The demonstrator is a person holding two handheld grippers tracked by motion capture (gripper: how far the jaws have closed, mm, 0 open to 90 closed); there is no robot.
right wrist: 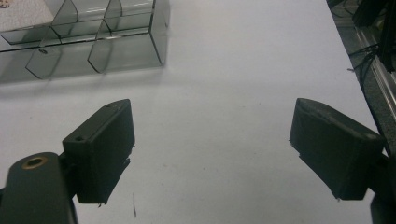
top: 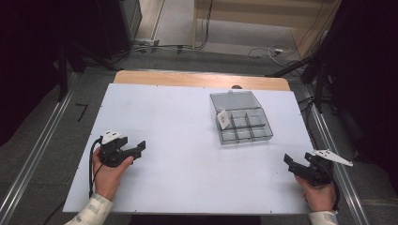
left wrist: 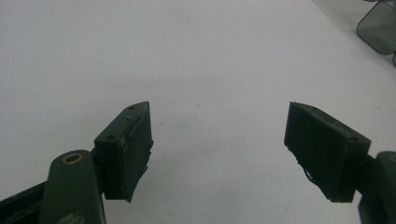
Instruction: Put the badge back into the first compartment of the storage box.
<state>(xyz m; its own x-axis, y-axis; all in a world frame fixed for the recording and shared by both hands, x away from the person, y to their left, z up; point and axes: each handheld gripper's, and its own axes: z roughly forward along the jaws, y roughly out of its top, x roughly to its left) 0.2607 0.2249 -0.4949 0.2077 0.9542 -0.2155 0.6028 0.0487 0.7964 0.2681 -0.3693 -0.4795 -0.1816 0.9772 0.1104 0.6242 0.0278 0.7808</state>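
A clear plastic compartment box (top: 244, 123) with its lid folded back lies on the white table (top: 187, 140) at the right of centre. A small white packet (top: 224, 118) leans in its front left compartment. My left gripper (top: 139, 148) rests at the table's left, held by a hand, its jaws wide apart and empty (left wrist: 219, 140). My right gripper (top: 287, 161) sits near the table's front right corner, open too, with nothing between its jaws (right wrist: 212, 144). The box's near wall (right wrist: 93, 51) stands ahead and left of the right gripper.
The table's right edge (right wrist: 355, 88) runs close beside the right gripper, with a metal rail and cables beyond. Cables and stands lie on the floor past the far edge. Bare white surface spreads between the two grippers.
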